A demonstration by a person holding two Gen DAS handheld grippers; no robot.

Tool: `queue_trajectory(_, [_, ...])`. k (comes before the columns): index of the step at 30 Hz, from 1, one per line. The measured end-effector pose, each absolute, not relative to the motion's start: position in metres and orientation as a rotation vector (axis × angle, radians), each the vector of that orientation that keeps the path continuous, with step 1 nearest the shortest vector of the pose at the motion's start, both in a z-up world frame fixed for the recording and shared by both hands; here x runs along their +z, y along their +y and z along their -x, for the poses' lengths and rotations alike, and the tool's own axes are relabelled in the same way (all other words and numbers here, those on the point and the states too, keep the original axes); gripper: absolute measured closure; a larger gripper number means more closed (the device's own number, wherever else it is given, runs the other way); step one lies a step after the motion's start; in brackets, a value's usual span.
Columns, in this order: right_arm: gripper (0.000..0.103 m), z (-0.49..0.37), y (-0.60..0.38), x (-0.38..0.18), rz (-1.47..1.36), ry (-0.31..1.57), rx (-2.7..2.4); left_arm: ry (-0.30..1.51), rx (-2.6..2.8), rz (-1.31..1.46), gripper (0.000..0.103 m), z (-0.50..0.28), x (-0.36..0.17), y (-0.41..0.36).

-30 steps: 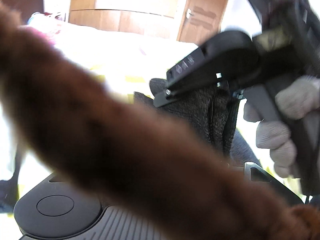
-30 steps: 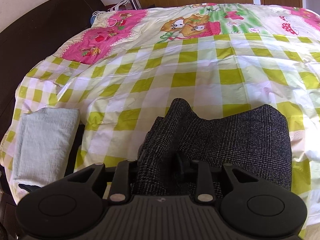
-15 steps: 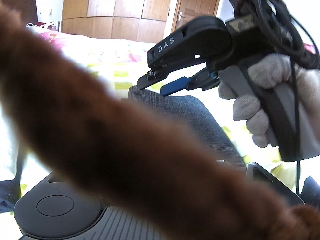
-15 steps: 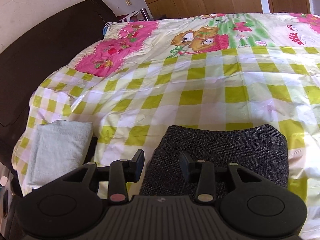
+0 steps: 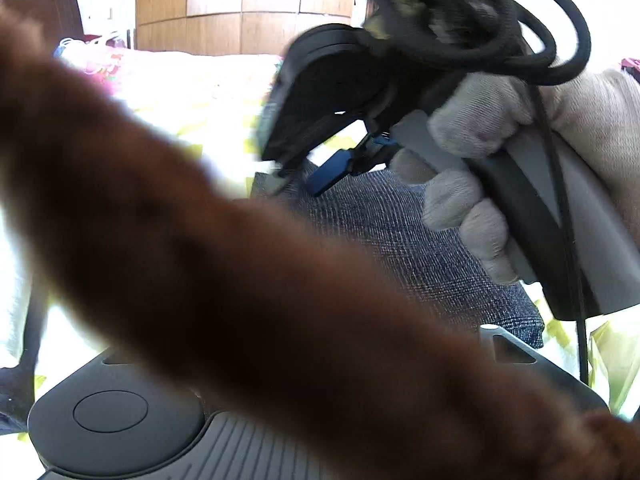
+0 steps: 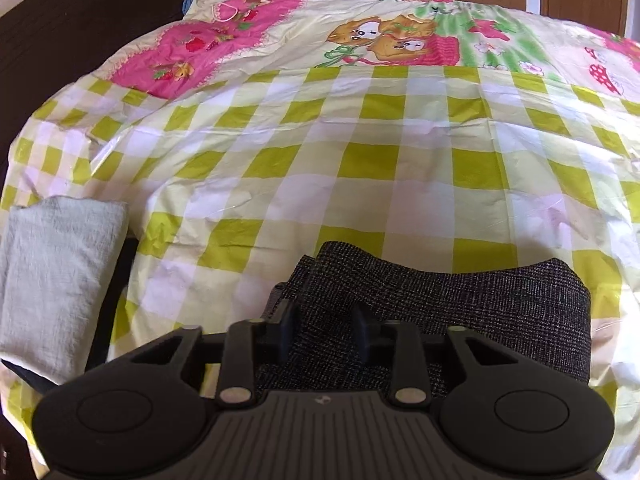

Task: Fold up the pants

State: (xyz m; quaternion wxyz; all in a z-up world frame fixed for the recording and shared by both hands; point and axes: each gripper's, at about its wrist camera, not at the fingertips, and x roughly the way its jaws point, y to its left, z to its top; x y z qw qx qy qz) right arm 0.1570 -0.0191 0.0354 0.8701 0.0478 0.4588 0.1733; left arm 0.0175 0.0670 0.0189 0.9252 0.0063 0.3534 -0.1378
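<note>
Directly ahead of the right gripper (image 6: 323,330): the folded pants (image 6: 460,312), long axis running crosswise to its fingers.

Its jaws stand parted, straddling the near left part of the dark tweed bundle, which lies at the near edge of the checked bedspread (image 6: 360,160); the fabric between them looks unpinched (contact is hard to judge). The right gripper is clearly nearer. From the left wrist view, a blurred brown sleeve (image 5: 240,280) covers the left gripper's fingers, so I cannot tell their state. A pale folded cloth (image 6: 56,280) lies well apart, to the left.
</note>
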Motion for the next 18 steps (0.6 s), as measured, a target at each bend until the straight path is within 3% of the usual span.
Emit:
queue_trajectory(3, [0.079,-0.15,-0.035,0.042,-0.155,0.947,0.381,0.708,-0.279,-0.005,0.056,-0.012,0.025,0.069])
queue_trajectory(9, [0.079,-0.13,-0.066,0.069,-0.274,0.884,0.411,0.655,-0.309,-0.017,0.054,-0.002,0.036,0.061])
queue_trajectory(11, [0.079,-0.126,-0.071,0.082,-0.293,0.852,0.418,0.637,-0.323,-0.009,0.066,-0.001,0.041,0.057])
queue_trajectory(12, [0.079,-0.125,-0.073,0.09,-0.298,0.832,0.417,0.622,-0.335,0.007,0.084,0.0,0.045,0.059])
queue_trajectory(18, [0.079,-0.132,-0.06,0.106,-0.279,0.799,0.432,0.588,-0.346,0.161,0.085,-0.002,0.059,0.088])
